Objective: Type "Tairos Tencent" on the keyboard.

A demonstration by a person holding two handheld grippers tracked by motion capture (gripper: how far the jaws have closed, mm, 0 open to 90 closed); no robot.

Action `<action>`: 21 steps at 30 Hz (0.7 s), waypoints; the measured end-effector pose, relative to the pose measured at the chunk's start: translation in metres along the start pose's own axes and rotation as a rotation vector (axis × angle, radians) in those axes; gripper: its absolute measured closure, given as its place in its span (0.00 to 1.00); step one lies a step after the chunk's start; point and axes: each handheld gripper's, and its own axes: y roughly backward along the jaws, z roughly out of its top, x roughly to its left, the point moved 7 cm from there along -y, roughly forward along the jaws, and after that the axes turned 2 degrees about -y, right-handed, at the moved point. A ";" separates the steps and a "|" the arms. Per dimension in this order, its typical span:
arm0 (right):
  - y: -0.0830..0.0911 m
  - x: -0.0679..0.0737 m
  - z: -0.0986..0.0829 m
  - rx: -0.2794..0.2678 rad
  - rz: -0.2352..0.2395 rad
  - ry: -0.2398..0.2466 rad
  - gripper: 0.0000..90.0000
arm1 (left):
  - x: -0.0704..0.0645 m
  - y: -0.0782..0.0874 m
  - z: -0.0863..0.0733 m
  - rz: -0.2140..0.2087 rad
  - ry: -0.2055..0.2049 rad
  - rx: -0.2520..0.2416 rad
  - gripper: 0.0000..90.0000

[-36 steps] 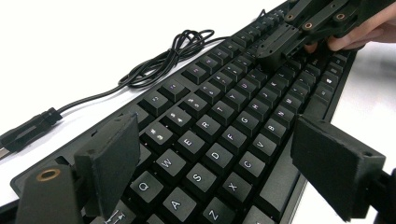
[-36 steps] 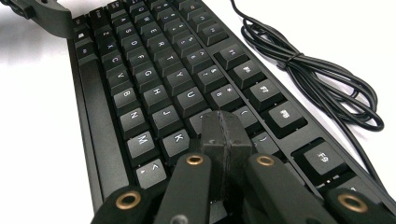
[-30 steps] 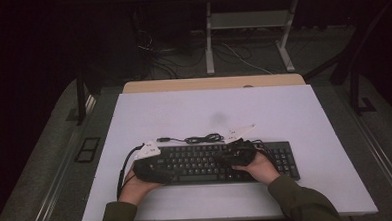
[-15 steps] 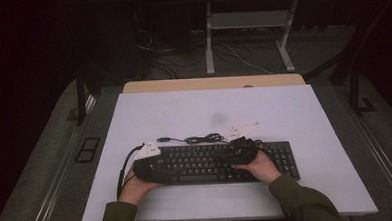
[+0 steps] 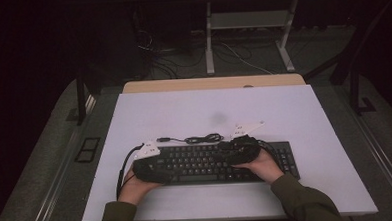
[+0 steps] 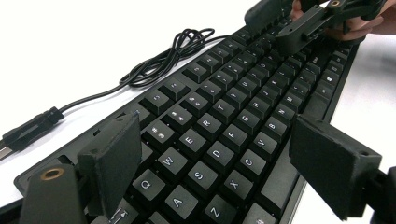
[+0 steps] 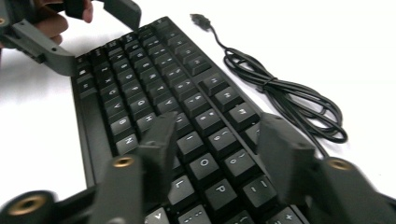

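Left hand-held gripper (image 6: 215, 154) and right hand-held gripper (image 7: 219, 149), both jaws apart, low.

My keyboard (image 5: 206, 164): black case, black keys with white legends. Its cable (image 5: 195, 139): black, coiled. My left gripper (image 6: 219, 163): matte black jaws, a brass-coloured rivet at the base, white plate on top. My right gripper (image 7: 219, 149): black jaws, brass-coloured rivets, white plate. Table (image 5: 284, 106): plain pale lilac-white, tan far edge. My sleeves (image 5: 303, 203): olive green.

keyboard (image 7: 154, 93) near end cut off — right edge
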 end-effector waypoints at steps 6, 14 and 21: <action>0.000 -0.005 -0.002 -0.007 -0.022 -0.025 0.36 | 0.001 0.001 -0.001 0.001 0.001 0.005 0.22; 0.000 -0.011 -0.003 -0.015 -0.052 -0.029 0.31 | 0.003 0.003 -0.003 -0.009 0.008 0.011 0.39; 0.000 -0.012 -0.004 -0.012 -0.059 -0.032 0.31 | 0.005 0.004 -0.006 -0.027 0.024 0.017 0.58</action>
